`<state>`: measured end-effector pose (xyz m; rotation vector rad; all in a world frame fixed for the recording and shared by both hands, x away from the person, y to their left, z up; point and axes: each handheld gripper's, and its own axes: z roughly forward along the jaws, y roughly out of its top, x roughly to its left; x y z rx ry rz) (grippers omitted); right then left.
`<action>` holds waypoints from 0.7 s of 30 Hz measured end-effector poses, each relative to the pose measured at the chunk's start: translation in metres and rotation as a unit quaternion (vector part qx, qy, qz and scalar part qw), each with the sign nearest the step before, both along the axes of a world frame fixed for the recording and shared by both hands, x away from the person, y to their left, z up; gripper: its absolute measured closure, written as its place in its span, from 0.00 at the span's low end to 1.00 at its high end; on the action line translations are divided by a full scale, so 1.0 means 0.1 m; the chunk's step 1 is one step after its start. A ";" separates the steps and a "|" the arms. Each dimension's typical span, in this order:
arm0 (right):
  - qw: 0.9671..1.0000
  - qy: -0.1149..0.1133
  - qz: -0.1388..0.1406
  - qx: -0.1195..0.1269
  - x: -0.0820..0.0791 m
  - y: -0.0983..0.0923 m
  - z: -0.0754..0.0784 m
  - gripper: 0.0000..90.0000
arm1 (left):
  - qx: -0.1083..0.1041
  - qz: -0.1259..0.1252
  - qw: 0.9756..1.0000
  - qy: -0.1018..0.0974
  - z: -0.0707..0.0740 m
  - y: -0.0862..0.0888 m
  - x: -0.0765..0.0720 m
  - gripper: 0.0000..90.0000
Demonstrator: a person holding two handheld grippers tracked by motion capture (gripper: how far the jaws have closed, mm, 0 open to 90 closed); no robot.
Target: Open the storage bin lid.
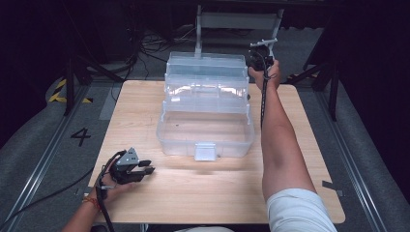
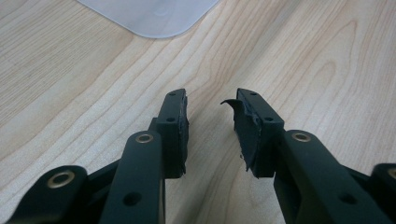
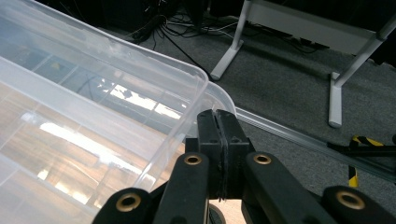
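Resting on tabletop (image 1: 193, 193): left gripper (image 1: 148, 166), part open, nothing held.
Right gripper (image 3: 218, 140): closed, empty, beside box (image 1: 205, 113) corner.

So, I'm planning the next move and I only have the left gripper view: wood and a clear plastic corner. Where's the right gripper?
Observer: The right gripper is at the far right corner of the clear box, just beside its rim.
Operator: Is it holding anything?
Observer: No. Its jaws are shut, with nothing between them.
Operator: Is the box open?
Observer: Yes. Its upper tiers are stepped back, and the bottom compartment is uncovered.
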<state>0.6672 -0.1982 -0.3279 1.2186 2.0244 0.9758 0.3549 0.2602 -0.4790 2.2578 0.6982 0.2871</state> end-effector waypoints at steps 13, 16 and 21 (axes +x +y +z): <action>0.999 -0.033 0.018 0.003 -0.28 -0.10 0.17 0.96 | -0.005 0.002 1.000 0.003 -0.01 0.01 0.00 0.71; 0.999 -0.039 0.023 0.001 -0.38 -0.16 0.22 0.93 | -0.007 0.005 1.000 0.004 -0.01 0.01 0.00 0.69; 0.998 -0.046 0.034 -0.002 -0.56 -0.24 0.24 0.88 | -0.004 0.007 1.000 0.001 -0.01 0.01 0.00 0.68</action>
